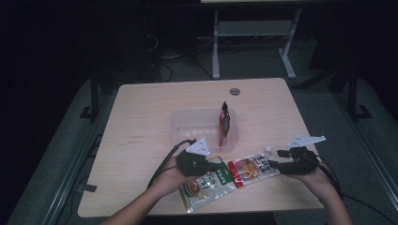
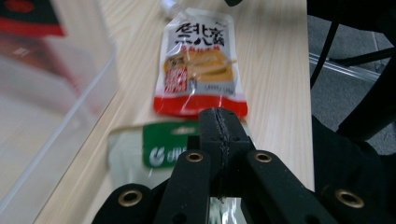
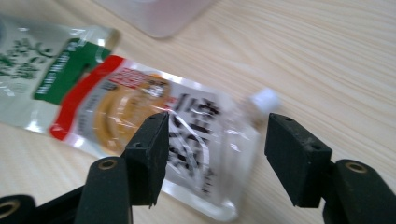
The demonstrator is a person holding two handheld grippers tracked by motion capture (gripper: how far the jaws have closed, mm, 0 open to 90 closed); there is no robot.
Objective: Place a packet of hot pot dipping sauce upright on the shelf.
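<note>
A red-and-white spouted pouch lies flat near the table's front edge. Its white cap points right. A green-and-white pouch lies just left of it, almost touching. My left gripper has its jaws pressed together over the green pouch's top edge; whether film is pinched between them I cannot tell. My right gripper stands open over the red pouch's cap end, and neither pad touches the pouch.
A clear plastic container sits mid-table behind the pouches, with a dark red pouch standing at its right side. The wooden table has a round grommet at the back. Dark floor surrounds it.
</note>
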